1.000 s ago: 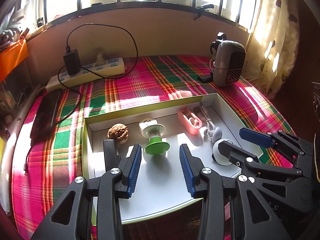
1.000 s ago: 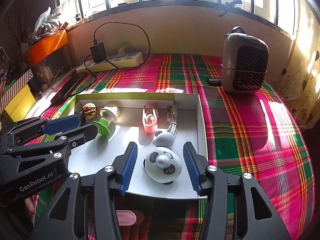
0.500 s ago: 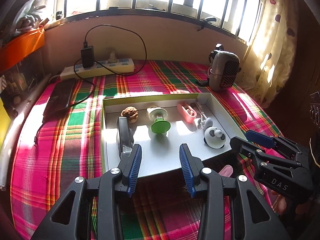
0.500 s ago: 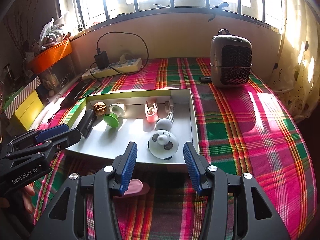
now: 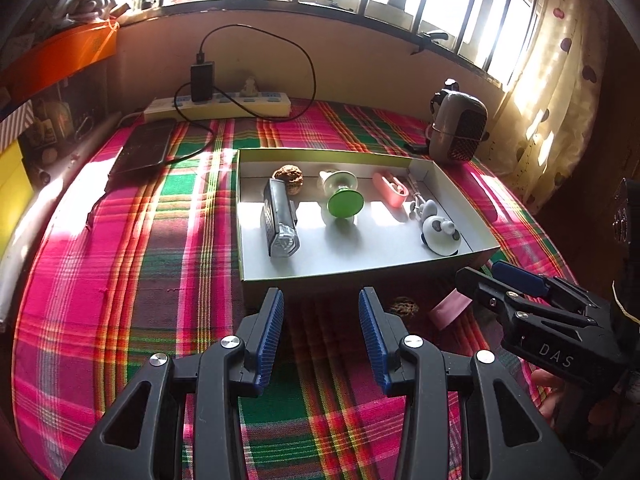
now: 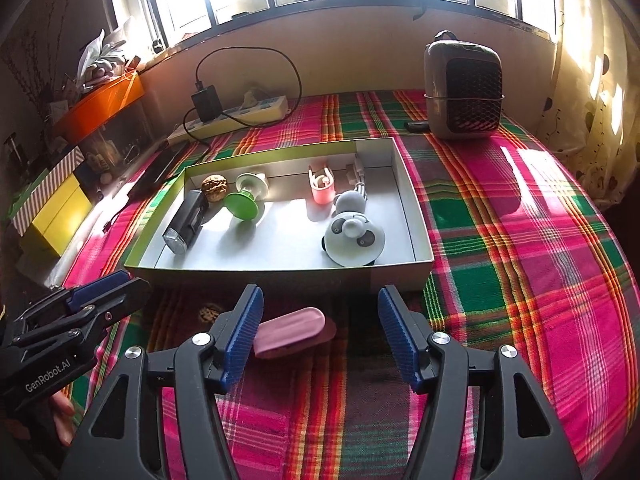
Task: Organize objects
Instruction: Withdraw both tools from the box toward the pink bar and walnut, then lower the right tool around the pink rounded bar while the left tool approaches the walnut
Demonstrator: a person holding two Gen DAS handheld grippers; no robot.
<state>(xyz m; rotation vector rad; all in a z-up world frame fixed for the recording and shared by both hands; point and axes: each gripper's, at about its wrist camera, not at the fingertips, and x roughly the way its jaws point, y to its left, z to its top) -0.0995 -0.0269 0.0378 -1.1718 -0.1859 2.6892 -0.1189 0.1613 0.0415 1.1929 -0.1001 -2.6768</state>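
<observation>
A brown lump (image 5: pixel 404 307) in the box's shadow stays unidentifiable.

Both grippers tilt downward side by side, left gripper (image 5: pixel 321 334) empty with jaws apart, right gripper (image 6: pixel 320 334) jaws just opening wider, clamping nothing.

You have a pink-and-green plaid cloth surface (image 6: pixel 520 240) bearing a shallow green-edged cardboard tray (image 6: pixel 400 272), a pink oblong case (image 6: pixel 294 330), a brown walnut (image 5: pixel 404 307), a white power strip (image 5: pixel 224 106), a grey mesh-fronted heater (image 6: pixel 464 88) and a flat black device (image 5: pixel 146 148).
</observation>
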